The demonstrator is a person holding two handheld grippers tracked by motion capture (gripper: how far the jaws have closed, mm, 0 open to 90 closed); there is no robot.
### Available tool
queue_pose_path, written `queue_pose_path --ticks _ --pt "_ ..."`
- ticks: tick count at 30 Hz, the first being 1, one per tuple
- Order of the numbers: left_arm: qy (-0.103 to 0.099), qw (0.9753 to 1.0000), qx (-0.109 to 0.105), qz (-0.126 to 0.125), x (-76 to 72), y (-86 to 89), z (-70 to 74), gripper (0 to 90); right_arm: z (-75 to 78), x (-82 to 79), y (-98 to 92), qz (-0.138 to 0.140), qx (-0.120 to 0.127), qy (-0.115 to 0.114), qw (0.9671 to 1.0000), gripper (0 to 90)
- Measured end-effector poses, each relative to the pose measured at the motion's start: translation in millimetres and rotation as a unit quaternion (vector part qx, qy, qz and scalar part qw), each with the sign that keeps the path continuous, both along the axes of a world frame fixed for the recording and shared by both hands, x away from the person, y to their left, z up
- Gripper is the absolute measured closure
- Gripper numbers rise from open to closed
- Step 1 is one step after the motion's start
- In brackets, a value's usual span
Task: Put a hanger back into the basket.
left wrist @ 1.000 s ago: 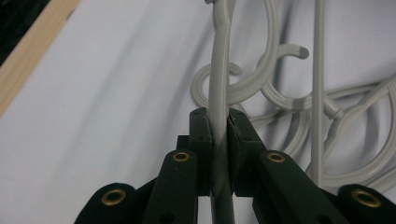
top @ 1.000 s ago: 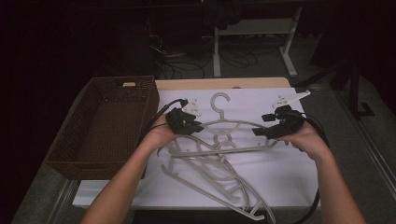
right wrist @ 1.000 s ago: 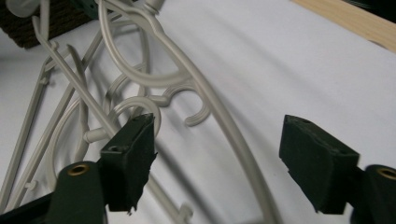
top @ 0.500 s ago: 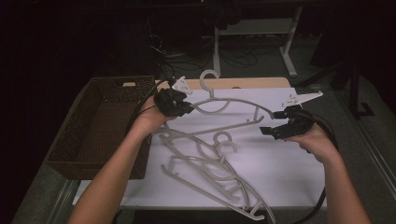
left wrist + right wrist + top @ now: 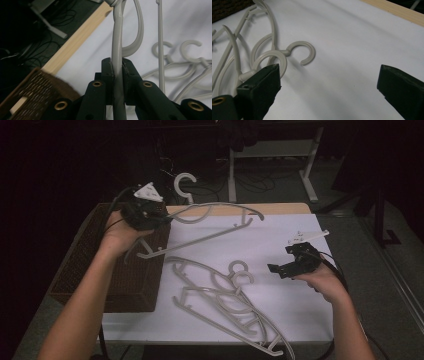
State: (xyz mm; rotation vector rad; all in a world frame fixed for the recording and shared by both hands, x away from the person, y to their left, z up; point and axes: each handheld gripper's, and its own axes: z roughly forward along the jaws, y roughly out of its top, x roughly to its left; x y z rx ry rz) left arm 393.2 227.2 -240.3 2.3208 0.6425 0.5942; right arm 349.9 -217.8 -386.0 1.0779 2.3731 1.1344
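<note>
My left gripper (image 5: 159,217) is shut on one end of a grey plastic hanger (image 5: 215,227), held up in the air over the table's back left, beside the basket. In the left gripper view its jaws clamp the hanger's arm (image 5: 118,62). Two more grey hangers (image 5: 225,302) lie overlapped on the white sheet, with their hooks (image 5: 298,53) in the right gripper view. My right gripper (image 5: 280,269) hovers open low over the sheet at the right, just right of those hooks, with nothing between its jaws (image 5: 328,82).
A brown wicker basket (image 5: 132,275) stands at the table's left edge. The white sheet (image 5: 280,232) covers most of the wooden table (image 5: 240,208). Dark floor, cables and a table frame (image 5: 310,175) lie beyond the far edge.
My left gripper has lifted the hanger and carried it left and back toward the basket. My right gripper has let go of the hanger, opened, and dropped lower over the sheet.
</note>
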Motion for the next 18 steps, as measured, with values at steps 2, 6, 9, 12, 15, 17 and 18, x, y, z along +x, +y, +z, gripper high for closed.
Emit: queue_pose_path --ticks 2,6,9,12,15,17,18 --pt "-0.001 1.0 -0.003 0.006 0.0 8.6 0.0 82.4 -2.2 -0.2 1.9 0.001 -0.004 0.002 1.0 2.3" --pt "-0.003 0.9989 -0.016 0.044 -1.5 53.9 -2.3 82.4 -10.5 -1.2 5.0 -0.002 -0.015 0.003 0.9999 1.3" --pt "-0.004 0.9981 -0.022 0.058 -3.3 72.3 -4.0 82.3 -16.2 -1.1 3.9 -0.004 -0.02 0.008 0.9998 1.3" --pt "-0.006 0.9953 -0.037 0.089 -9.2 108.8 -7.9 82.4 -19.3 -1.0 2.2 -0.009 -0.023 0.012 0.9996 1.0" --pt "-0.007 0.9923 -0.044 0.115 -14.8 136.3 -10.5 82.4 -20.5 -0.3 1.1 -0.011 -0.023 0.013 0.9996 1.0" --pt "-0.01 0.99 -0.047 0.133 -18.9 154.1 -12.2 82.3 -21.2 0.1 1.4 -0.012 -0.024 0.015 0.9995 1.0" --pt "-0.011 0.9887 -0.049 0.141 -21.0 162.8 -13.1 82.3 -21.8 0.4 1.7 -0.011 -0.025 0.015 0.9995 1.0"
